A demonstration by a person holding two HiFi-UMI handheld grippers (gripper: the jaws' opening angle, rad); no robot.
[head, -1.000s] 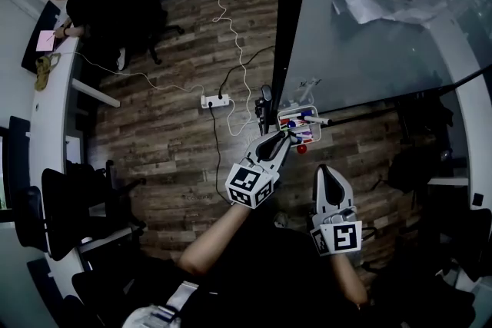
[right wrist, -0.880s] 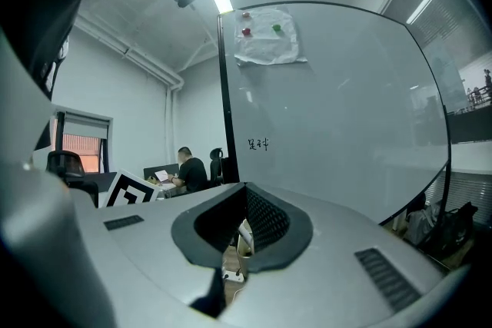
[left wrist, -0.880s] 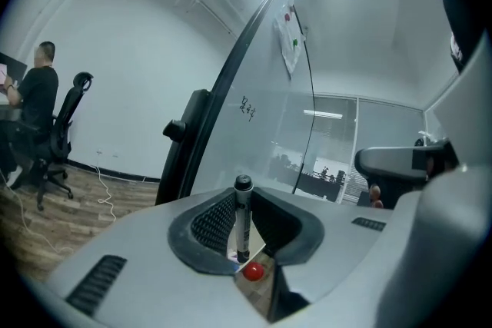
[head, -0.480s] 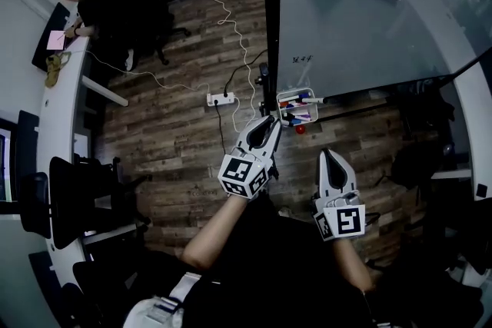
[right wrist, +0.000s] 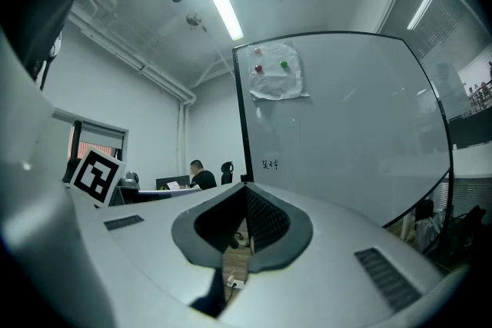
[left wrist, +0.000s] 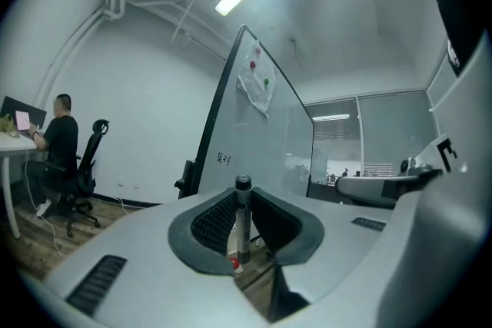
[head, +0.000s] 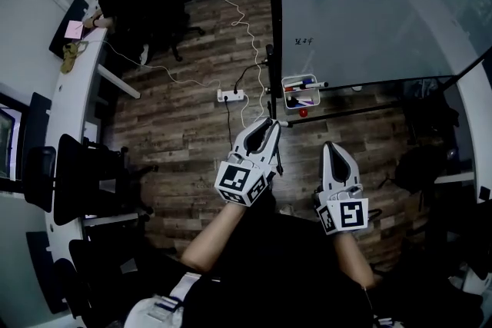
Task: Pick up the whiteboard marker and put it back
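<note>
The left gripper (left wrist: 242, 200) is clamped on the whiteboard marker (left wrist: 243, 223), so picking up is done, but it is not yet back in the tray (head: 298, 78), and the right gripper (head: 336, 150) is closed and empty

Marker (left wrist: 243, 219) between left tongs (head: 267, 124), tray (head: 284, 88) ahead, at whiteboard (head: 369, 19) foot

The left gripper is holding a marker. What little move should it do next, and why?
Probably carry it forward toward the tray at the bottom edge of the whiteboard. The left gripper has its jaws closed on the whiteboard marker, held upright, but the tray sits ahead, clearly apart from it, so the marker can't be set down yet.
</note>
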